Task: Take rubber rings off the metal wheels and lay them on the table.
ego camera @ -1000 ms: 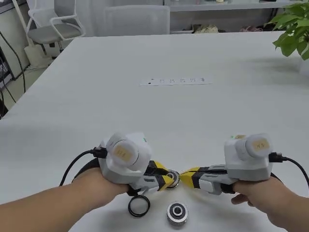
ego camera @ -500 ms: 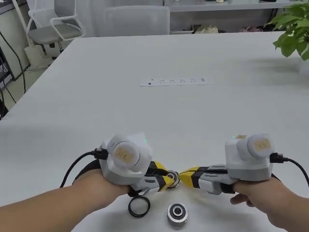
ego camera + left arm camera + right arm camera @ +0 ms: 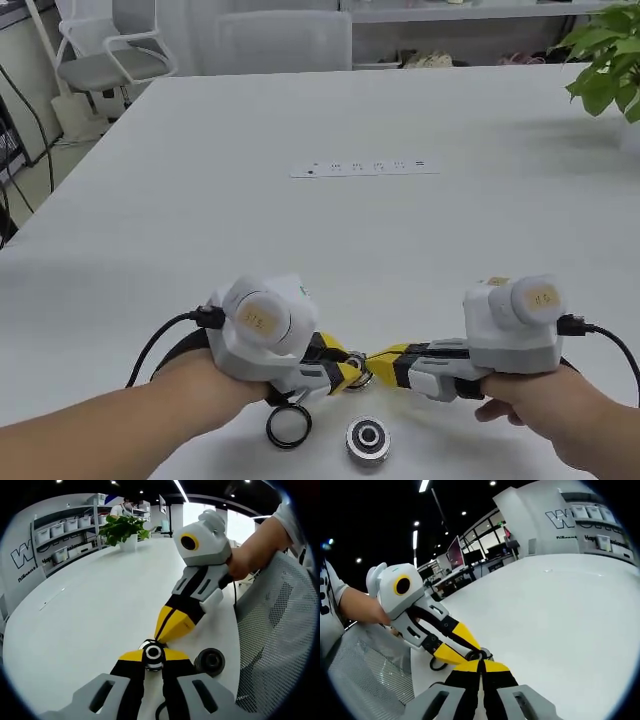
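My left gripper (image 3: 349, 373) (image 3: 152, 658) is shut on a small metal wheel (image 3: 153, 652) that wears a black rubber ring, held just above the table's near edge. My right gripper (image 3: 372, 359) (image 3: 481, 664) meets it tip to tip, its yellow jaws closed together on the ring at the wheel's rim (image 3: 485, 654). On the table below lie a loose black rubber ring (image 3: 288, 426) and a second wheel (image 3: 368, 440) (image 3: 210, 661).
The white table (image 3: 330, 240) stretches far ahead, with a white power strip (image 3: 365, 167) lying mid-table. A potted plant (image 3: 605, 60) stands at the far right corner. Chairs (image 3: 105, 50) stand beyond the far edge. A mesh chair back (image 3: 280, 630) is beside me.
The right gripper has crept slightly left and up against the wheel. The left gripper, the loose ring and the second wheel stay as they were.
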The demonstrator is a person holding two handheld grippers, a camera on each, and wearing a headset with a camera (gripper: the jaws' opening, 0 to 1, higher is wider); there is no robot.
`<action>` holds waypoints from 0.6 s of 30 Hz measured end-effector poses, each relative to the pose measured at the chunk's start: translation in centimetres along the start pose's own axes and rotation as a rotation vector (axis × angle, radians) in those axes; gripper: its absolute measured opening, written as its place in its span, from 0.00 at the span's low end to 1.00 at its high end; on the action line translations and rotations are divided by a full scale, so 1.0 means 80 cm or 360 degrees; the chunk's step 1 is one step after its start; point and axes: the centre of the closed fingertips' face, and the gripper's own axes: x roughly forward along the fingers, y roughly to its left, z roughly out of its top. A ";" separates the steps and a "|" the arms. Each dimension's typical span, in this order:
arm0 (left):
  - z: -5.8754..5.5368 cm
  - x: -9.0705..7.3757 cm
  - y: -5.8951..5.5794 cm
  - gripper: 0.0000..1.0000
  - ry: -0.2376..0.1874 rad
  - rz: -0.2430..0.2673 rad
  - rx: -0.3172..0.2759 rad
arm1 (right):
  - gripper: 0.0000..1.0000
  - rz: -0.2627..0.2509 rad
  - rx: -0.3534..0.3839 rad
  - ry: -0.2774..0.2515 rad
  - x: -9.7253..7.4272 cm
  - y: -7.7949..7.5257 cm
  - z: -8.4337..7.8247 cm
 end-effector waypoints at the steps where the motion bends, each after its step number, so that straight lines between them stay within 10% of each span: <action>1: 0.000 0.000 0.000 0.07 0.0000 0.0000 0.0000 | 0.00 0.0003 0.0000 0.0000 0.001 0.001 0.000; 18: 0.001 0.000 -0.001 0.07 -0.0012 0.0009 -0.0012 | 0.00 0.0078 -0.0016 -0.0052 0.002 0.017 0.009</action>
